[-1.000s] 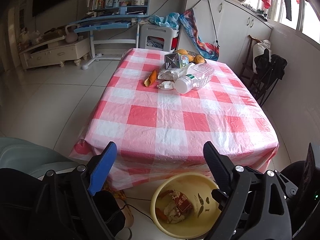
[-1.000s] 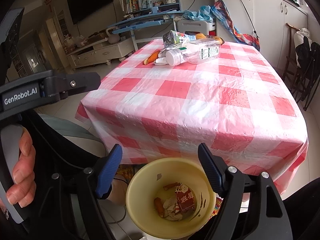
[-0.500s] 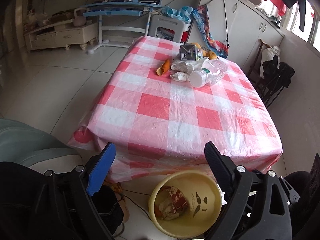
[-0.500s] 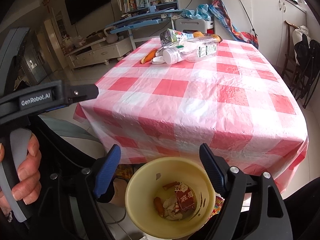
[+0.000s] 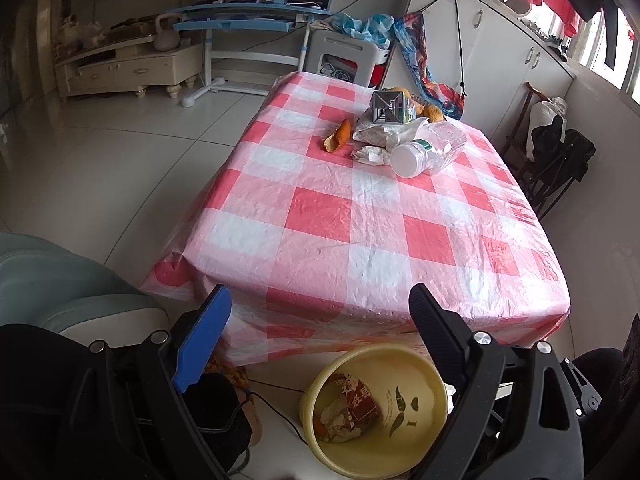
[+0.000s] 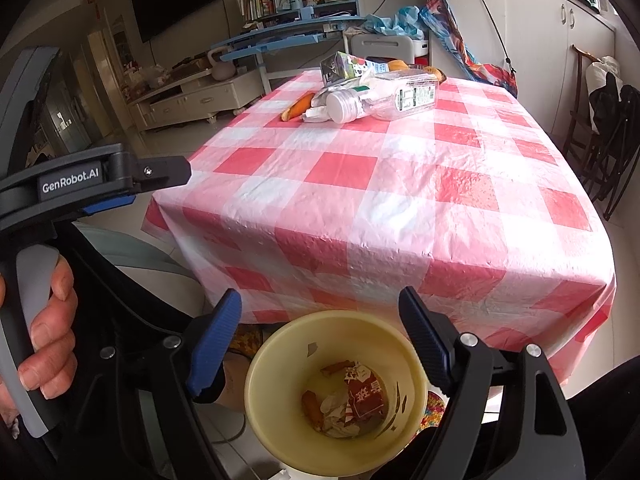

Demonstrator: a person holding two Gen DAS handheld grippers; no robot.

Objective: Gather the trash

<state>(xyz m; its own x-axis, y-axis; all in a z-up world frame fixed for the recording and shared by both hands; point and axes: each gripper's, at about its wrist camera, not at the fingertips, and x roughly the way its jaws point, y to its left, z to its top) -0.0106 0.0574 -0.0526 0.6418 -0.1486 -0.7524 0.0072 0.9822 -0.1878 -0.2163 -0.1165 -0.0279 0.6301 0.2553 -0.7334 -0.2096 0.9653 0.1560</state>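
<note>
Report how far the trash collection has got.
Done: a red wrapper, crumpled paper and food scraps already lie in the yellow bin on the floor.
In hand: nothing; the left gripper and right gripper are open and empty.
Left: the plastic bottle, carton, orange peel, tissue and bag on the checked table.

Left gripper (image 5: 316, 312) has shifted slightly and rolled; the yellow bin (image 5: 416, 368) now sits further right beneath it.
</note>
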